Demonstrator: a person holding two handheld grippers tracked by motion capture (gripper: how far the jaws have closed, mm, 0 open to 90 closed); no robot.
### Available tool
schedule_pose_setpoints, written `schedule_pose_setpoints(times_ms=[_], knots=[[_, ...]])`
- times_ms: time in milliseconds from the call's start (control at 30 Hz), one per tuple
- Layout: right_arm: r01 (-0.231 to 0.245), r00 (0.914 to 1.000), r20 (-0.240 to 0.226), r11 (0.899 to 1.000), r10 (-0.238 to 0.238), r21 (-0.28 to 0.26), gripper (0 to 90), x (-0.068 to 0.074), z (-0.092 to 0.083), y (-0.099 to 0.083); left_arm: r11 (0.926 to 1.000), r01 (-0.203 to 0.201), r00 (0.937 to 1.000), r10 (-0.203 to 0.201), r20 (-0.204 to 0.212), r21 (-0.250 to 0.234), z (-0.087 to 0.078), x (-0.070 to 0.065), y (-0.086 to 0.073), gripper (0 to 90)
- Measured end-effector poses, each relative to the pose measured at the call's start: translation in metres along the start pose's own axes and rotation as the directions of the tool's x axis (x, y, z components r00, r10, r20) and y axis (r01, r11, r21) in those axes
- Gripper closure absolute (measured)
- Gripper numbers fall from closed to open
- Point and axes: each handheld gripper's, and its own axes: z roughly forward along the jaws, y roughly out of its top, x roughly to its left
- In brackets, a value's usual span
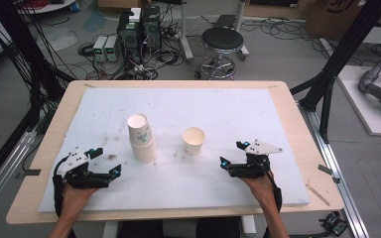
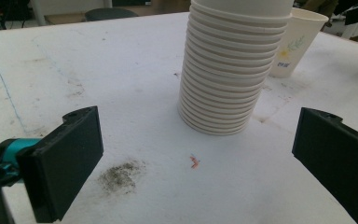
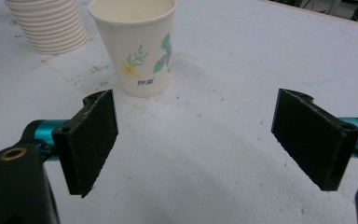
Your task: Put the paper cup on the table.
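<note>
A tall stack of white paper cups [image 1: 141,137] stands upright left of the white board's middle; its ribbed rims [image 2: 223,79] rise close ahead in the left gripper view. A single paper cup with a flower print [image 1: 193,140] stands upright to its right, also seen as the printed cup [image 3: 137,44] and the cup behind the stack [image 2: 294,42]. My left gripper [image 1: 108,161] rests at the front left, open and empty, pointing toward the stack. My right gripper [image 1: 232,155] lies at the front right, open and empty, aimed at the single cup.
The white foam board [image 1: 238,106] covers a wooden table [image 1: 305,148]. A dark smudge [image 2: 120,175] and a small red mark [image 2: 194,161] lie on the board near the stack. Beyond the table stand a black stool [image 1: 222,47], computers and cables [image 1: 139,34].
</note>
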Motion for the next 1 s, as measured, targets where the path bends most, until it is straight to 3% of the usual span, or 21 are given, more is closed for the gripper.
schedule_pose_setpoints(times_ms=[633,1000], knots=[[-0.042,0.9988,0.023,0.999,0.042,-0.018,15.1,-0.005,0.000,-0.023,0.9998,-0.020,0.9997,0.020,-0.015,-0.003,0.000,-0.002,0.000,1.8],[-0.036,0.9988,0.031,0.999,0.037,-0.031,15.3,-0.004,-0.001,-0.025,0.9995,-0.029,0.9994,0.029,-0.020,-0.010,-0.001,-0.003,-0.001,1.8]])
